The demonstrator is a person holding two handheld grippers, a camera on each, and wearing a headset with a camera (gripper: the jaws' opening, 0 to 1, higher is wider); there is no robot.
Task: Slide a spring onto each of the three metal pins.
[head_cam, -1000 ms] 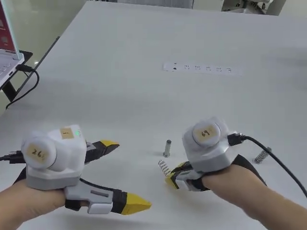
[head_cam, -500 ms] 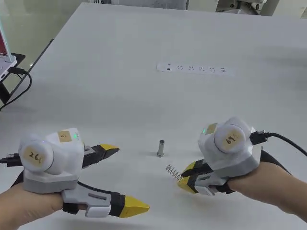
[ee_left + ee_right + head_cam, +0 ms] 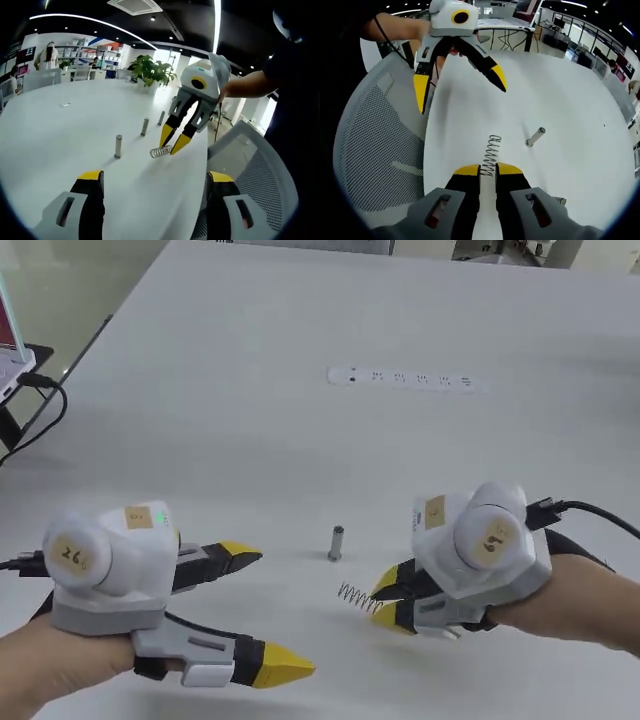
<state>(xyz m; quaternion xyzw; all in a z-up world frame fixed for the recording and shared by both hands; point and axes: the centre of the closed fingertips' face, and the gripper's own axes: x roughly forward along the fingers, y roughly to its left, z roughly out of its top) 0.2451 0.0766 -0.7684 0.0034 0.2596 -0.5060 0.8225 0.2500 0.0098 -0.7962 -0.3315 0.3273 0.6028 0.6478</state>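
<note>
Right claw point(image 3: 384, 604) pinched on near end of spring point(image 3: 358, 596), free end of coil aimed at bare upright pin point(image 3: 336, 542) nearby on worktop point(image 3: 250, 390), likely ready for threading. Left claw point(image 3: 280, 613) gapes wide, holding nothing, well aside.

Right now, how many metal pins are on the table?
3, by the left gripper view: a bare pin nearest, a spring-wrapped pin behind it, and a third pin farthest back, too small to judge.
</note>
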